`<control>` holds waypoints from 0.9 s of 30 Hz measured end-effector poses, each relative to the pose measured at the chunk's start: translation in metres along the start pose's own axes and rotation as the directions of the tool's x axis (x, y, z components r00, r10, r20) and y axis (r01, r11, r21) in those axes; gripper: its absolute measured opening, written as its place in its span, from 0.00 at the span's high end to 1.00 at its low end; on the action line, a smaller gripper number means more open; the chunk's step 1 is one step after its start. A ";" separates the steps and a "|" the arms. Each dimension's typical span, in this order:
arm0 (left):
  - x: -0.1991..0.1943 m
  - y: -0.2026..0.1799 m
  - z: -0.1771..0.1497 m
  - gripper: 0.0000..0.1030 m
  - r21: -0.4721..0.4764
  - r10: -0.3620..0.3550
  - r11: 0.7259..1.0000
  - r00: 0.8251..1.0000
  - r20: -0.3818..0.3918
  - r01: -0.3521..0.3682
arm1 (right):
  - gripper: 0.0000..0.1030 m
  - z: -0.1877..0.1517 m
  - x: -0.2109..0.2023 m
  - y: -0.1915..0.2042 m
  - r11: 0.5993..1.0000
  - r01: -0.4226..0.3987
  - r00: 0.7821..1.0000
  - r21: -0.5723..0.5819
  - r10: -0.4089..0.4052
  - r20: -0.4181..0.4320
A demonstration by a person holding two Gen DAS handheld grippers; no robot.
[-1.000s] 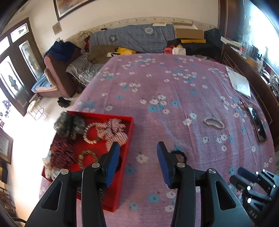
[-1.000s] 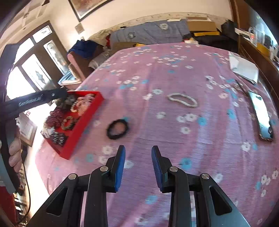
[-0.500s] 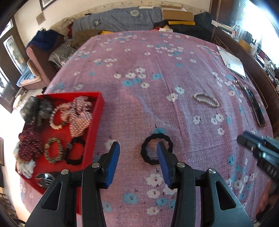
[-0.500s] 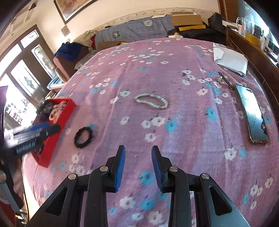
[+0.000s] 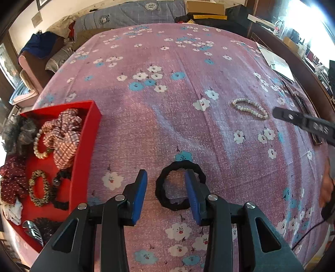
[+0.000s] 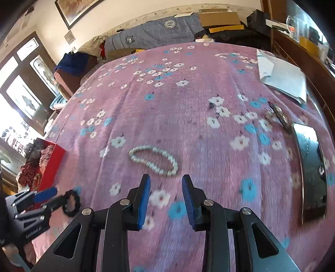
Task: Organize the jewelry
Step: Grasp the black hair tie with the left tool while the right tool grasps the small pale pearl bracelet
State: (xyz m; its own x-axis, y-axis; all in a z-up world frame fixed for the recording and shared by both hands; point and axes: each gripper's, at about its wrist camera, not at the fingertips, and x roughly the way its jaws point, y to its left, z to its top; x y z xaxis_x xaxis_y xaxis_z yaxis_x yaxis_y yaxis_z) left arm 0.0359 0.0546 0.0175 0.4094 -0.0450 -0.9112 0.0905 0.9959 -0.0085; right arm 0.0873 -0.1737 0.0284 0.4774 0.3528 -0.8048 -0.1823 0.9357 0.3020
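While left gripper (image 5: 166, 192) jaws close, black hair tie (image 5: 180, 186) lies flat on bedspread (image 5: 188, 104), left arc between fingers, unpinched; red tray (image 5: 83, 167) to left. Right gripper (image 6: 166, 200) half-open, empty; pearl bracelet (image 6: 153, 160) just ahead, crosswise.

Bedspread (image 6: 188, 117): pink, white and blue flowers, covers the bed.
Phone (image 6: 312, 171): dark, flat on the bedspread, right side.
Papers (image 6: 280, 77): white, far right corner.
Quilt (image 6: 155, 35): grey-blue, rolled at the far end.
Boxes (image 6: 219, 18): cardboard, beside quilt.
Picture (image 6: 73, 8): framed, on wall.
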 end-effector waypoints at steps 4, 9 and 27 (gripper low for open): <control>0.007 0.002 -0.003 0.66 -0.008 -0.017 1.000 1.000 -0.015 0.017 | 0.68 0.008 0.019 -0.001 1.000 0.006 1.000 -0.028 -0.007 -0.025; 0.012 0.003 -0.005 0.66 -0.014 -0.025 1.000 1.000 -0.013 0.025 | 0.68 0.010 0.032 0.002 0.998 0.015 0.999 -0.063 -0.017 -0.032; 0.003 -0.022 -0.007 0.94 -0.012 0.021 1.000 1.000 -0.002 -0.021 | 0.94 0.001 0.029 0.025 0.991 0.029 1.000 -0.127 -0.030 -0.005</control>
State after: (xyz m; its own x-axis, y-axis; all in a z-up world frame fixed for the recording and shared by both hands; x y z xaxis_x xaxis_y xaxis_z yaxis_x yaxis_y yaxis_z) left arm 0.0291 0.0335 0.0117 0.4091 -0.0242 -0.9122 0.0709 0.9975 0.0053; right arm 0.0973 -0.1406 0.0132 0.4780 0.3250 -0.8160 -0.2764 0.9375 0.2114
